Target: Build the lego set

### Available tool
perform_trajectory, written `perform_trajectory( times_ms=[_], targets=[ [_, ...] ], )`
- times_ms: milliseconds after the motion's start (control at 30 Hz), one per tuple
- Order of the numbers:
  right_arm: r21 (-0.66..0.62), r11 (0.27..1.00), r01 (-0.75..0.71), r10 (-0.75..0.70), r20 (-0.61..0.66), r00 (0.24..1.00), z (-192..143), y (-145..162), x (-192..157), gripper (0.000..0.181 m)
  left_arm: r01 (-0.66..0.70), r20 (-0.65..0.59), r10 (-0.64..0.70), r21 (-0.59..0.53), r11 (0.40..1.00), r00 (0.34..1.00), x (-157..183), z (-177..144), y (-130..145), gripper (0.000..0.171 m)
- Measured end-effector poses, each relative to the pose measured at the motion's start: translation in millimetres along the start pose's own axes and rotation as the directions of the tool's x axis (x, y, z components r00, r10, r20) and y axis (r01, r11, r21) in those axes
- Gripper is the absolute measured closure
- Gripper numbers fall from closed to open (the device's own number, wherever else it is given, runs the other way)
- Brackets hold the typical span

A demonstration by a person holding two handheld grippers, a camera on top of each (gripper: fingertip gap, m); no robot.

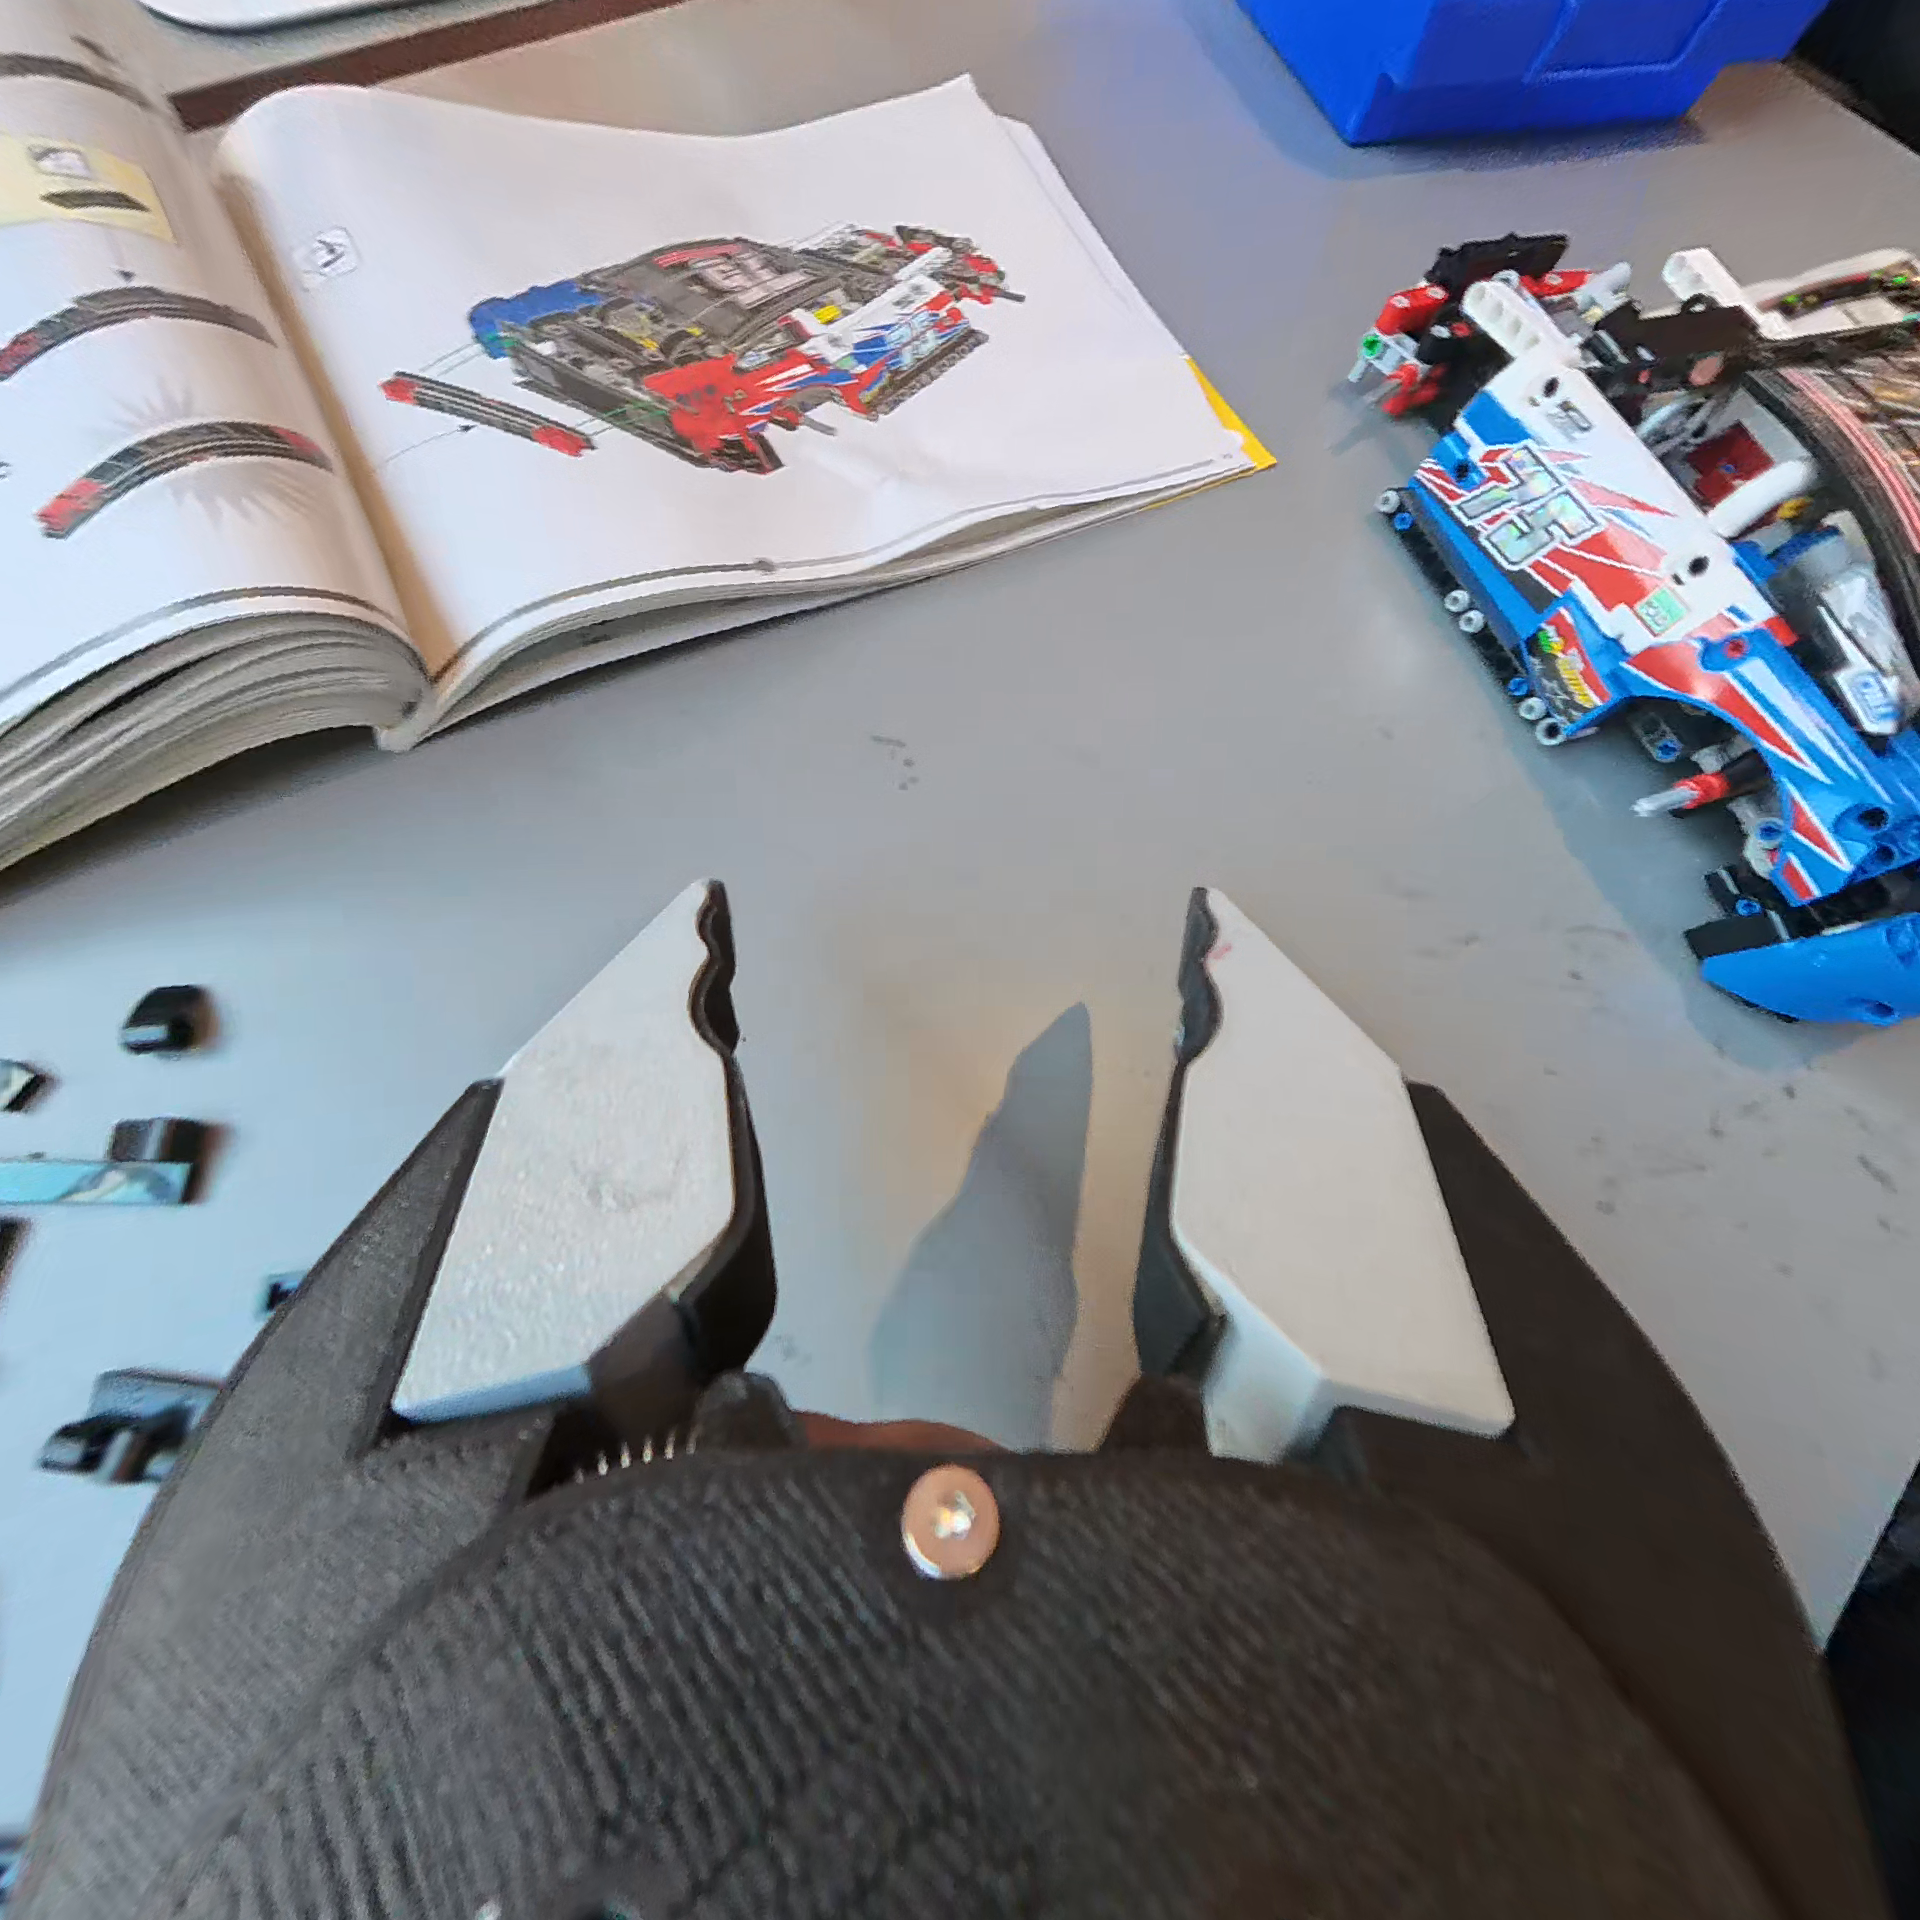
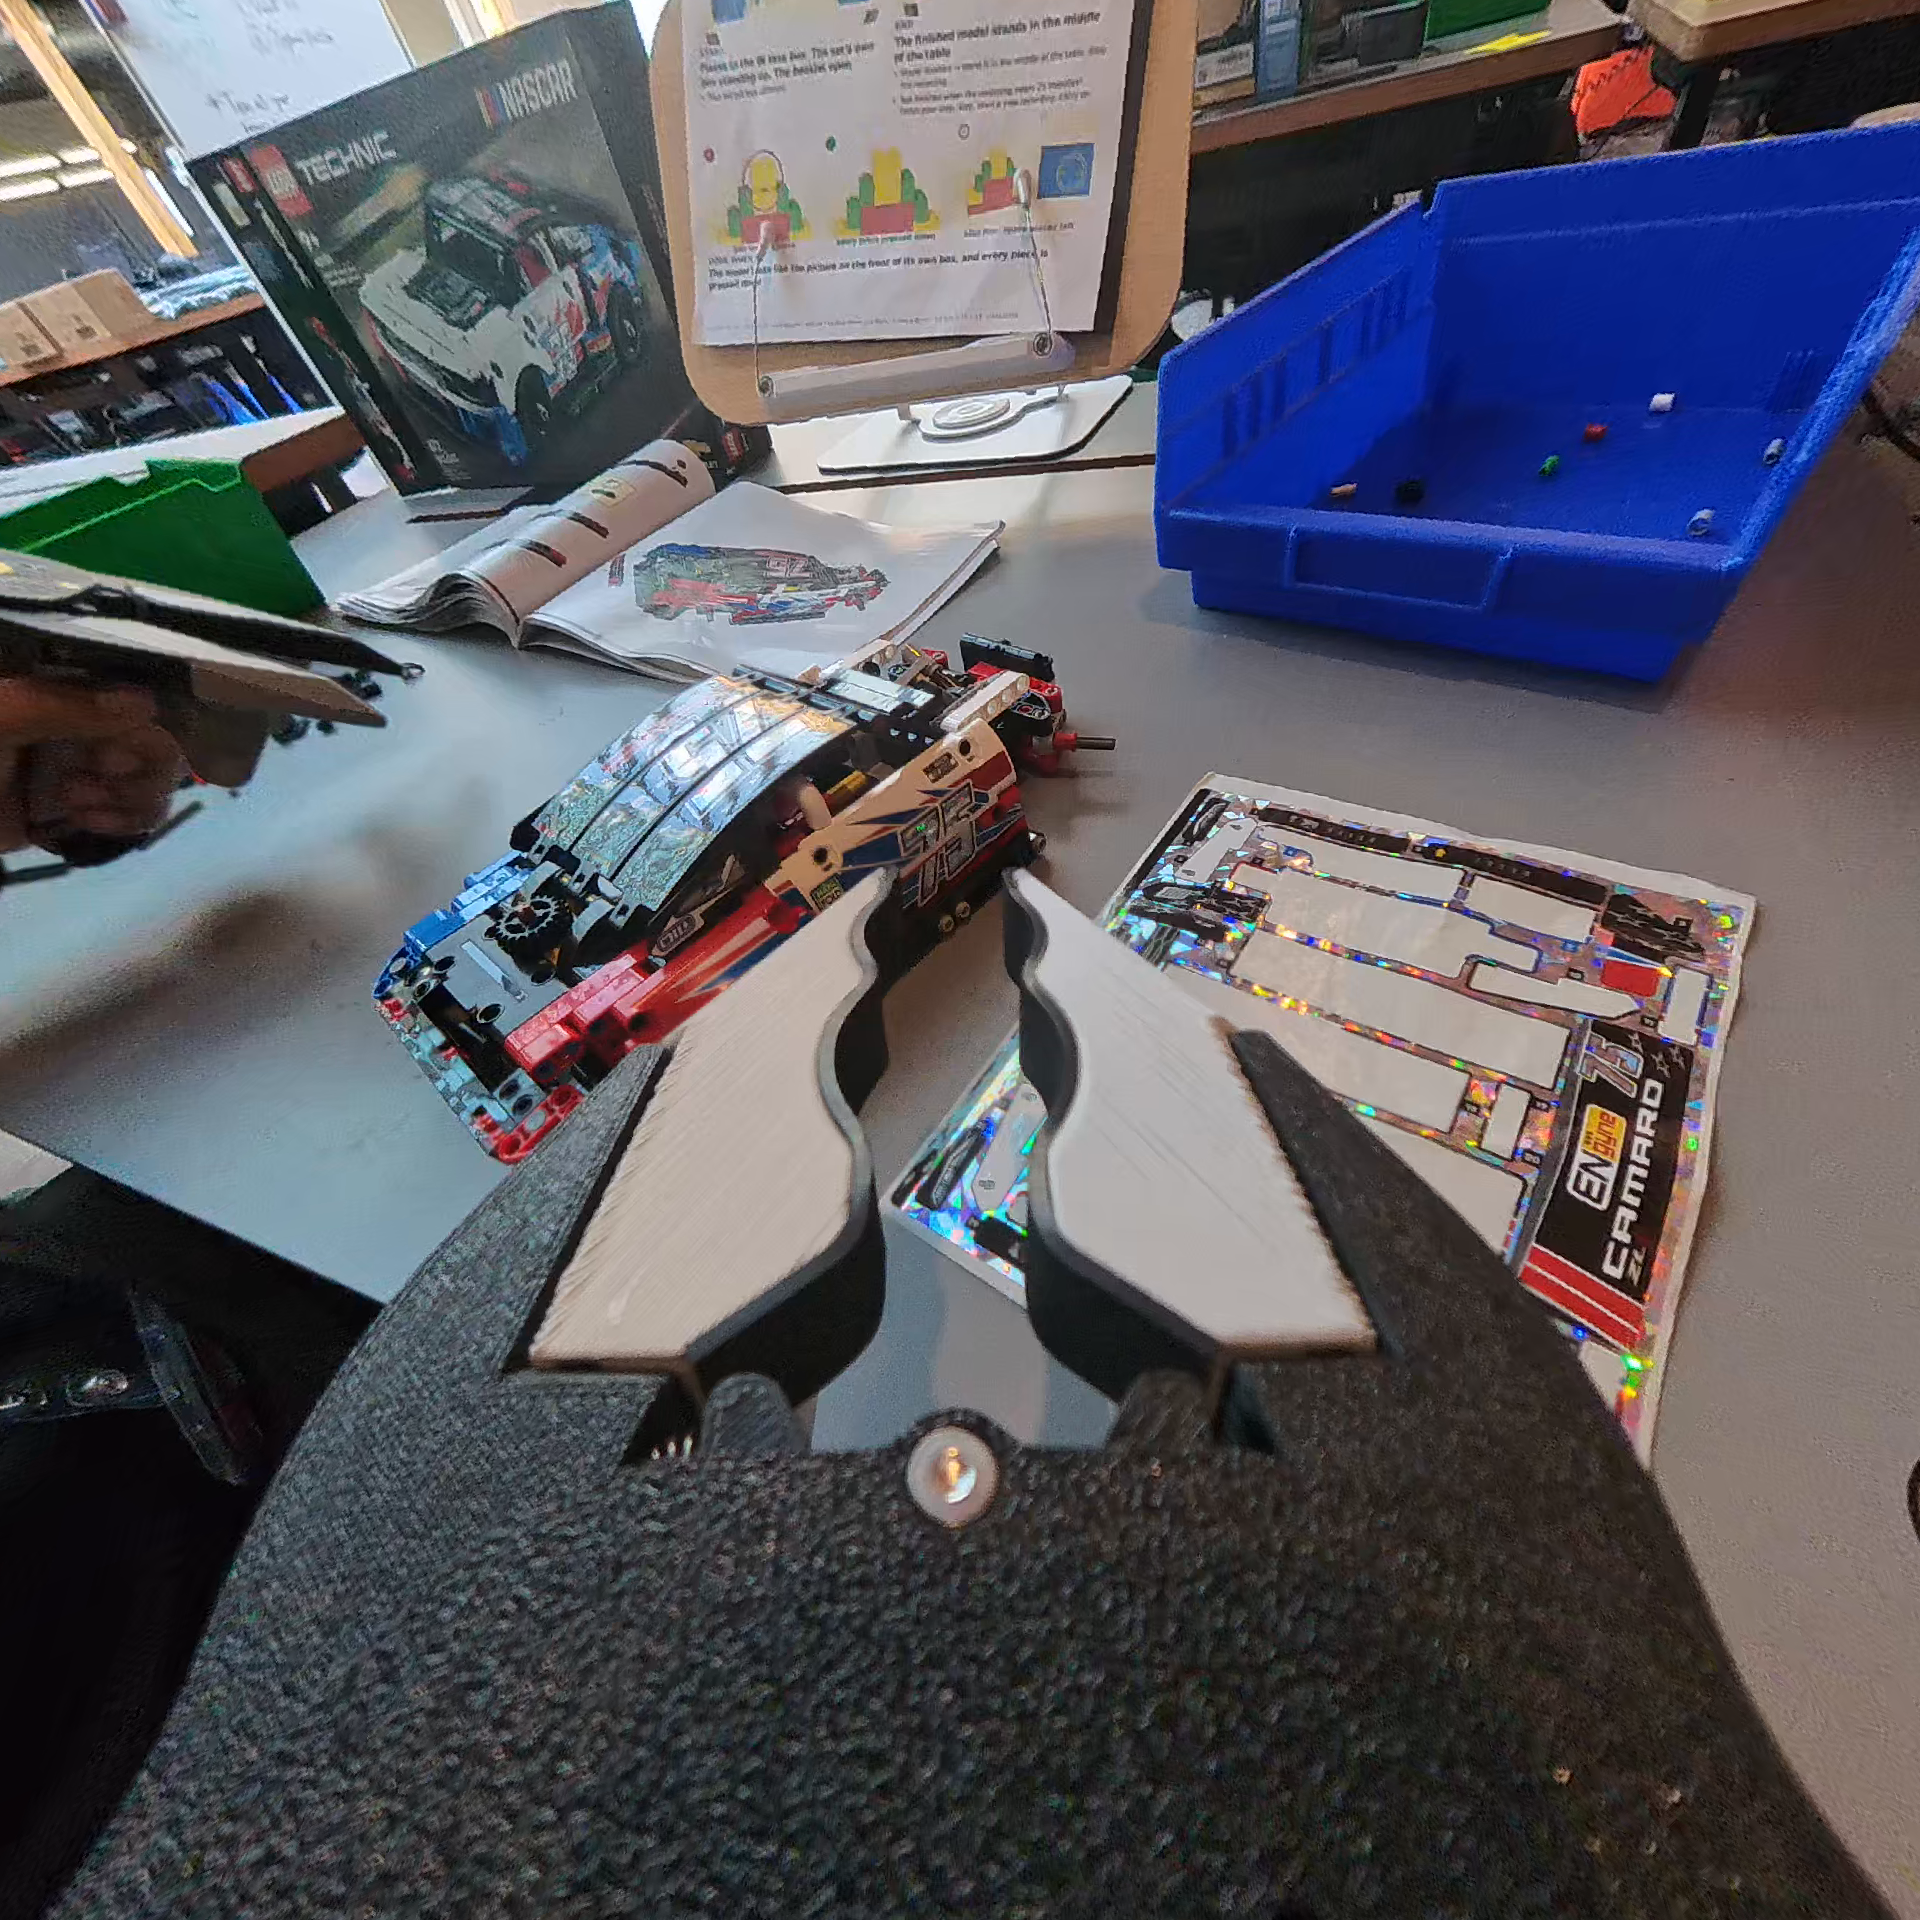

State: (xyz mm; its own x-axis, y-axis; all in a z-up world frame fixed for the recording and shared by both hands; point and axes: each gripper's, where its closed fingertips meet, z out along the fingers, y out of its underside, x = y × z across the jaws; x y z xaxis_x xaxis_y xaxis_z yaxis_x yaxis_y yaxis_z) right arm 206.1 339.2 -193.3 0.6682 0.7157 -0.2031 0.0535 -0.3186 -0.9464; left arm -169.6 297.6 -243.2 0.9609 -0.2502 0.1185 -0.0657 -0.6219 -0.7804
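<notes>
Grey fingers of both the left gripper (image 1: 956, 904) and right gripper (image 2: 945, 883) are gaping empty; the race car model (image 2: 727, 883) is waiting at eleven o'clock of the right one, likely for parts.

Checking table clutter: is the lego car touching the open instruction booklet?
Apart. The left wrist view shows bare grey table between the instruction booklet and the lego car.
</notes>
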Motion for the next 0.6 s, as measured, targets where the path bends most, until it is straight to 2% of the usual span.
perform_trajectory(
  times_ms=[133, 333, 500, 600],
  targets=[
    [-0.03, 0.999, 0.017, -0.018, -0.019, 1.0, 11, 1, -3, 0.164, 0.019, 0.003, -0.019, -0.024, 1.0, 1.0, -14, 1, -8, 0.079],
    [-0.071, 0.997, 0.015, -0.016, -0.026, 1.0, 31, 7, -9, 0.164, 0.003, 0.0, -0.003, -0.003, 1.0, 1.0, -30, 0, -24, 0.076],
    [-0.112, 0.993, 0.02, -0.023, -0.028, 0.999, 47, 10, -9, 0.162, -0.007, -0.013, 0.007, -0.03, 1.0, 1.0, -39, 6, -21, 0.075],
    [-0.131, 0.991, 0.011, -0.016, -0.034, 0.999, 55, 14, -6, 0.161, 0.003, -0.032, -0.004, -0.056, 0.998, 0.999, -39, 9, -10, 0.075]
  ],
)
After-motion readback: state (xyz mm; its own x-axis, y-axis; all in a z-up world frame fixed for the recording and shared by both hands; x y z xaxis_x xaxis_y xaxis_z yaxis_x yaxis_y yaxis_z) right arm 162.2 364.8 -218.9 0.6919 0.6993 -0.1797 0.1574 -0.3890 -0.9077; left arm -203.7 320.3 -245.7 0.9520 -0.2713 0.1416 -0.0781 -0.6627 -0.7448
